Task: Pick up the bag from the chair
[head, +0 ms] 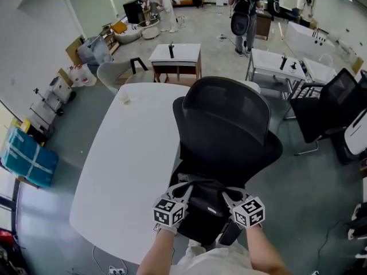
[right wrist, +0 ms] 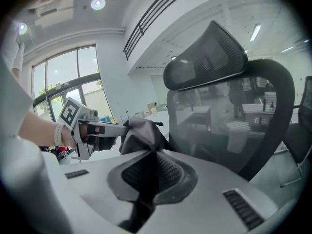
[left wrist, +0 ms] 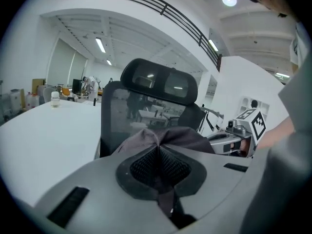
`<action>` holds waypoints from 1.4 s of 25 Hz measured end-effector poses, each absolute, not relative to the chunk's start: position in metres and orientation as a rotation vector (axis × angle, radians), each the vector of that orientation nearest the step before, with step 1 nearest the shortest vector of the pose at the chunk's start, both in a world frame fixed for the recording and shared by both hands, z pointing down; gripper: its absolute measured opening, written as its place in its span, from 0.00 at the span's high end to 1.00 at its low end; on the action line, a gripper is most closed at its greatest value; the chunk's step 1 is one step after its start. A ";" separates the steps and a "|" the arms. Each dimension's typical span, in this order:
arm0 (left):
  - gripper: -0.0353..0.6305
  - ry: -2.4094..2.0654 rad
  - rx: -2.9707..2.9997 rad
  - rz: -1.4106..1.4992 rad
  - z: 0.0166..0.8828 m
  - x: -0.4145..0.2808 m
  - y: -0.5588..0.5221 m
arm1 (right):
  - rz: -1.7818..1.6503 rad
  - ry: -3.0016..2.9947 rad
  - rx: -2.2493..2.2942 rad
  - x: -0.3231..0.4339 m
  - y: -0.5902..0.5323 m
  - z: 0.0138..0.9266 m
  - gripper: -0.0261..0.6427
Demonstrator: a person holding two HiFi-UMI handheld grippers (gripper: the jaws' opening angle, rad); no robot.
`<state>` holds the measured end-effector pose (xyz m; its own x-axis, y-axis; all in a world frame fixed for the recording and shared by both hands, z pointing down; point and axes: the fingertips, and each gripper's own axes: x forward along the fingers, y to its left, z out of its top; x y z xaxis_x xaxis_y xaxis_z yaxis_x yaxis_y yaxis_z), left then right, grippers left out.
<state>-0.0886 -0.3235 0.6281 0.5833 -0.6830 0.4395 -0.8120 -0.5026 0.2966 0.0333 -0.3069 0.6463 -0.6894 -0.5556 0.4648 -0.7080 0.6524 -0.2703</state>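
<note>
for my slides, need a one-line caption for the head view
Left gripper and right gripper both pinch a dark bag by the black office chair and white table.

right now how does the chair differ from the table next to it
The chair is black; the table is white. The chair has an upright mesh back; the table is a flat, rounded top. The bag is at the chair's seat; a small cup stands on the table. They stand side by side.
</note>
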 end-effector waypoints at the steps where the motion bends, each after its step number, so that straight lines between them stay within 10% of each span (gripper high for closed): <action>1: 0.91 -1.205 2.350 0.346 0.618 -0.088 -0.325 | 0.613 -2.544 1.014 0.035 -0.309 0.638 0.93; 35: 0.91 -1.350 2.627 0.040 0.404 -0.073 -0.323 | 0.303 -2.901 1.193 0.054 -0.324 0.424 0.93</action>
